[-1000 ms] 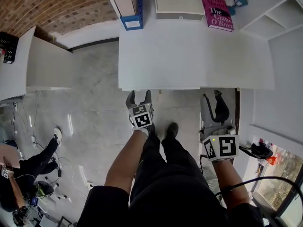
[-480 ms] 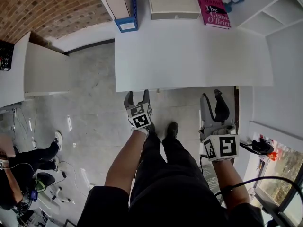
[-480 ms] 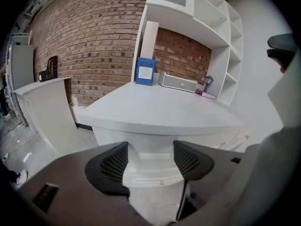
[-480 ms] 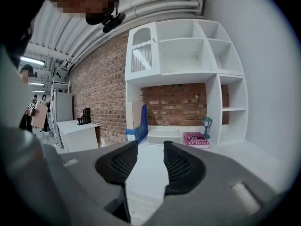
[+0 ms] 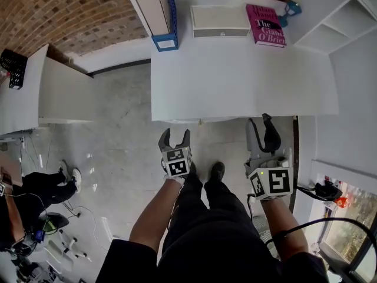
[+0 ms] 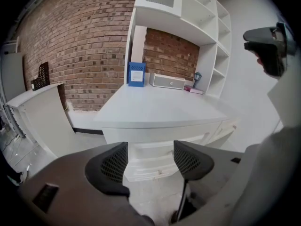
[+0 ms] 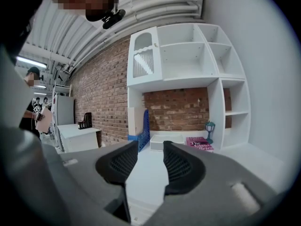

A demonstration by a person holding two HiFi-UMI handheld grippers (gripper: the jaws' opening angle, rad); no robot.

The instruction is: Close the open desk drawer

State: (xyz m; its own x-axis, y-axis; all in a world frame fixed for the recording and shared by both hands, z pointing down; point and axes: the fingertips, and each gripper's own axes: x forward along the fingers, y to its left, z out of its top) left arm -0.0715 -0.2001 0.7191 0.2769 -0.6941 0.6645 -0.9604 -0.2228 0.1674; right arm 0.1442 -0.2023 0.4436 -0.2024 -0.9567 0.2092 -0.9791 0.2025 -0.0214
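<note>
The white desk fills the upper middle of the head view. Its stack of drawer fronts shows under the front edge in the left gripper view, and the lowest front seems to stand out a little. My left gripper hangs over the floor just short of the desk's front edge. It is open and empty, and the drawers show between its fingers. My right gripper is at the desk's right front corner, open with nothing in it. It looks level across the desktop.
On the desk's back edge stand a blue file holder, a white box, a pink book and a teal lantern. A white shelf unit rises at right, another white desk at left. A person sits lower left among floor cables.
My left gripper has drawn back a little from the desk's front edge. The right gripper has stayed put, and both remain open.
</note>
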